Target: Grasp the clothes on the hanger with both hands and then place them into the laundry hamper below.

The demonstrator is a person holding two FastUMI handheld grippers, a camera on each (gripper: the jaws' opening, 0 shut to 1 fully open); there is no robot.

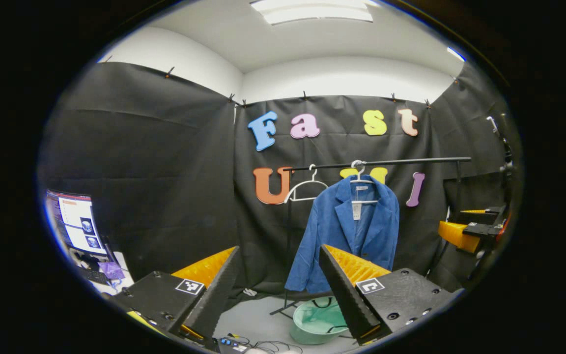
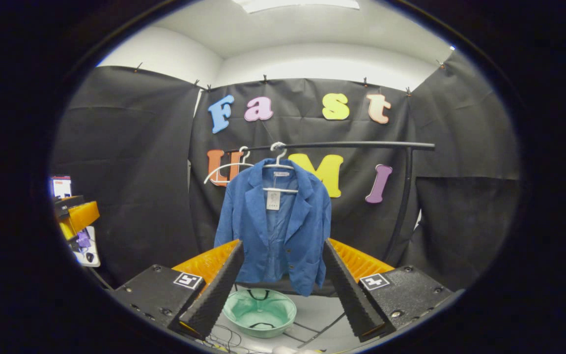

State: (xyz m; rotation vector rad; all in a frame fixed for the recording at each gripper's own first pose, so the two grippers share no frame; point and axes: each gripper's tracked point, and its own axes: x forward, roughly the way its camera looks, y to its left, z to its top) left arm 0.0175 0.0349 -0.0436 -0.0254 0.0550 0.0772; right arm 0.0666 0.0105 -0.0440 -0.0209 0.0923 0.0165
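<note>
In the left gripper view, the left gripper [image 1: 279, 290] stands released, its two black-and-orange ridged fingers spread wide with nothing between them. The blue blazer-style jacket [image 1: 347, 231] hangs well beyond the fingers and to the right of their gap, its lower hem partly behind the right finger. It hangs on a white plastic hanger [image 1: 360, 179] hooked over a black metal clothes rail [image 1: 410, 161]; a second, bare white hanger [image 1: 307, 189] hangs just left of it. Below the jacket, on the grey floor, sits the pale green round laundry hamper [image 1: 315, 322], partly hidden by the right finger. At far left a lit monitor [image 1: 74, 223] stands on a desk. At far right the other gripper's orange finger [image 1: 452, 233] shows, well apart from the jacket.

In the right gripper view, the right gripper [image 2: 283, 287] is likewise spread open and holds nothing. Here the jacket [image 2: 275, 226] hangs centred above the gap between the fingers, still farther off, and the hamper [image 2: 259, 312] lies in plain sight between them. The other gripper [image 2: 76, 219] appears at far left.
</note>
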